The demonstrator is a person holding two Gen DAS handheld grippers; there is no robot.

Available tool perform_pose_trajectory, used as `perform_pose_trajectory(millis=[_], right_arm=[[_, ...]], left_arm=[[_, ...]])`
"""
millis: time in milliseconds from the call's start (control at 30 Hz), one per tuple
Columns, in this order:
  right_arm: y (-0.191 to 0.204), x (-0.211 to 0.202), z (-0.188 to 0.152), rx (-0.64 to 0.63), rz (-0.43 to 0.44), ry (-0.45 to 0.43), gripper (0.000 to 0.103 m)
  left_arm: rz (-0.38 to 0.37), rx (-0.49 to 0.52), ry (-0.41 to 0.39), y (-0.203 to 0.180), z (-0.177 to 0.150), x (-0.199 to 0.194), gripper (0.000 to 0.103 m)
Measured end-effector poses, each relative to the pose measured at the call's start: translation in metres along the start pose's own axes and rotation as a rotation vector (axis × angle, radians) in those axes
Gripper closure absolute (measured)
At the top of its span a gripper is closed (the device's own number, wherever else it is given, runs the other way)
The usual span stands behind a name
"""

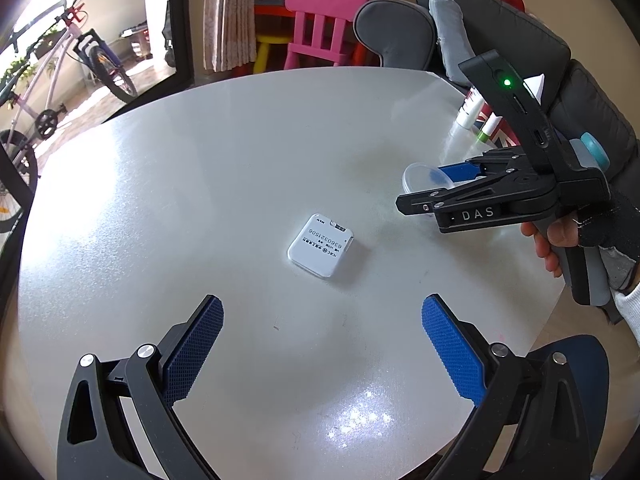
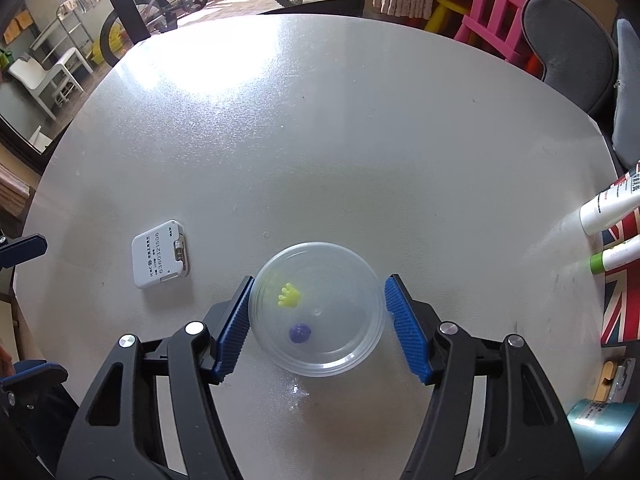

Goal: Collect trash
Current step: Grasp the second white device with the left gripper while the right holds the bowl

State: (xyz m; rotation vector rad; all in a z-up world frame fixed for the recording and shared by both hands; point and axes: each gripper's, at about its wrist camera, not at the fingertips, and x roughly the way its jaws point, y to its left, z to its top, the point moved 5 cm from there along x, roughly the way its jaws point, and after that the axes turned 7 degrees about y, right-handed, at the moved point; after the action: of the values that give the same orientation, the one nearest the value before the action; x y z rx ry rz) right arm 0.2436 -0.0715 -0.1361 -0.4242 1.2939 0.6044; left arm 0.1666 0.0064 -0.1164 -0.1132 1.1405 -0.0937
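A clear round plastic lid (image 2: 320, 312) lies on the white round table (image 2: 320, 140), with a small yellow bit (image 2: 289, 295) and a purple bit (image 2: 300, 333) on it. My right gripper (image 2: 318, 326) is open around the lid, its left pad touching the rim and its right pad just apart. The lid (image 1: 426, 178) also shows in the left wrist view, between the right gripper's (image 1: 440, 188) fingers. A small white rectangular device (image 1: 321, 246) with printed numbers lies mid-table; it also shows in the right wrist view (image 2: 160, 254). My left gripper (image 1: 322, 332) is open and empty, just short of the device.
White tubes (image 2: 610, 210) and a green-capped tube (image 2: 616, 258) lie on a Union Jack mat (image 2: 622, 312) at the table's right edge. A teal container (image 2: 600, 420) is at lower right. A pink chair (image 1: 320, 24), grey cushions (image 1: 396, 32) and a bicycle (image 1: 60, 80) are beyond the table.
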Motion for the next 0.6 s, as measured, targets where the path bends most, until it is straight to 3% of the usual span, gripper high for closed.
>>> perform_pose_trajectory(millis=[600], right_arm=[[-0.010, -0.031, -0.006, 0.007, 0.006, -0.018, 0.038]], left_arm=[[0.013, 0.041, 0.060, 0.001, 0.021, 0.035, 0.007]])
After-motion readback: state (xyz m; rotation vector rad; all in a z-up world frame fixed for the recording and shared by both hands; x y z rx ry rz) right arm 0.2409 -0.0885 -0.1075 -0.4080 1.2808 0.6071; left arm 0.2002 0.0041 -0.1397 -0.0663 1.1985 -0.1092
